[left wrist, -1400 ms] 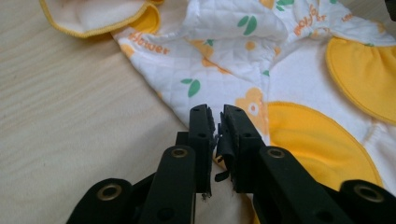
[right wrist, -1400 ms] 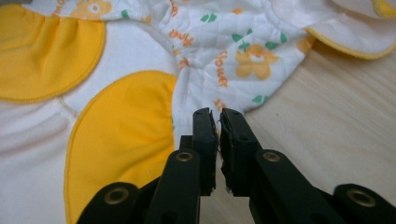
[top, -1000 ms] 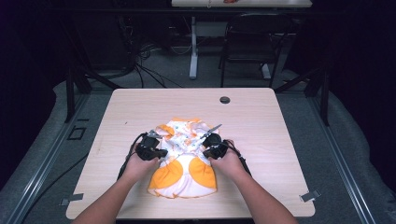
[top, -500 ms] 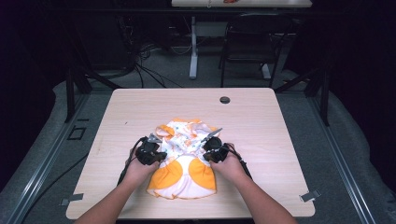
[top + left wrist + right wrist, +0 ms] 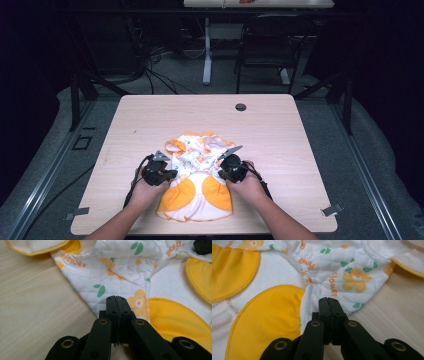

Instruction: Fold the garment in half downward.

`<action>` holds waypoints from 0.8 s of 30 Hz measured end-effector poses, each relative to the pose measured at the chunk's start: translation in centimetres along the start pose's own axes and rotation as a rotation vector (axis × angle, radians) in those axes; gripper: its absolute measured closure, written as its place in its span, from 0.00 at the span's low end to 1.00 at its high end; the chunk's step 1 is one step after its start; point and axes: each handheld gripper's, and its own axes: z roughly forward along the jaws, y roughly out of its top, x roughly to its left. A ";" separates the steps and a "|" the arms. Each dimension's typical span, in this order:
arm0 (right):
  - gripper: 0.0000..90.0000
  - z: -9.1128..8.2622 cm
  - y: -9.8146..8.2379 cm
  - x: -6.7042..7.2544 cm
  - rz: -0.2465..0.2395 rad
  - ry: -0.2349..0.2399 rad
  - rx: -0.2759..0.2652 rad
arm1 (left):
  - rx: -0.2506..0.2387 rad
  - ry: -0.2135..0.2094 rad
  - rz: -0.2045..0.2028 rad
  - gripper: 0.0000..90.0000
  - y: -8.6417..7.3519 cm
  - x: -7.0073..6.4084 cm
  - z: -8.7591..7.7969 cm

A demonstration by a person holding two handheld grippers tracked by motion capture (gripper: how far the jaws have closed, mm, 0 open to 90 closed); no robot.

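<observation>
We see a small white baby garment (image 5: 197, 187), quilted, printed with orange flowers and green leaves and set with large yellow-orange panels, lying crumpled on the light wooden table (image 5: 300, 150). It sits toward the near edge of the table, well apart from the dark round grommet (image 5: 241, 107) near the far edge.

The left gripper (image 5: 167, 175) is at the garment's left side, held in the person's left hand (image 5: 145, 189). In the left gripper view we find its two black jaws pressed together, tips meeting at the edge of the printed cloth just beside a yellow-orange panel; whether a fold of fabric is pinched between them we cannot tell.

The right gripper (image 5: 225, 172) is at the garment's right side, held in the right hand (image 5: 250, 187). In the right gripper view its jaws are likewise closed tight, tips resting against the quilted edge where the white print meets a yellow-orange panel, with bare table to one side. We cannot tell whether cloth is caught there either.

Both grippers flank the garment's middle, with the yellow-orange panels lying between them and the table's near edge.
</observation>
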 end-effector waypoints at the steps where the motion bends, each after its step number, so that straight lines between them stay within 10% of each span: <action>1: 1.00 0.0 -0.1 0.1 -0.010 -0.006 -0.003 | 0.003 -0.004 0.000 1.00 -0.2 -0.2 -0.1; 24: 1.00 -1.0 -1.8 1.2 -0.010 0.026 -0.015 | -0.015 -0.025 0.002 1.00 -1.9 -1.5 -1.1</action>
